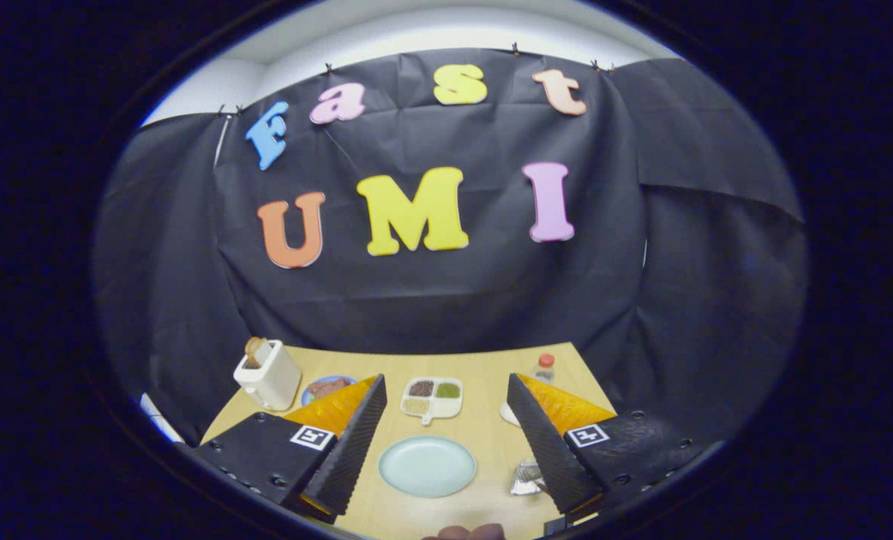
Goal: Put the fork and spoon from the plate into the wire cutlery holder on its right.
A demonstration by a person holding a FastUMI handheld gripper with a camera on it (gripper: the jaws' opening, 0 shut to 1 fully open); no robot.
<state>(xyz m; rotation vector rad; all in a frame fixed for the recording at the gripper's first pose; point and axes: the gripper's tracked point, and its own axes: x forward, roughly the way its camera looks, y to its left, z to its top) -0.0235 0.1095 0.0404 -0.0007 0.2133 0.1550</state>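
Fingers (356, 442) spread wide, gripper (446, 439) holding nothing, raised above the wooden table (484, 435). Between the fingers: pale green plate (427, 466), bare on top. Just inside the right finger, partly hidden behind it: a shiny metal object (526, 478), possibly the cutlery holder; cannot tell. Beyond the plate: divided white dish (431, 397) with four fillings. Beyond the left finger: white toaster (268, 374), blue plate (328, 387) beside it. Beyond the right finger: bottle with red cap (544, 367).
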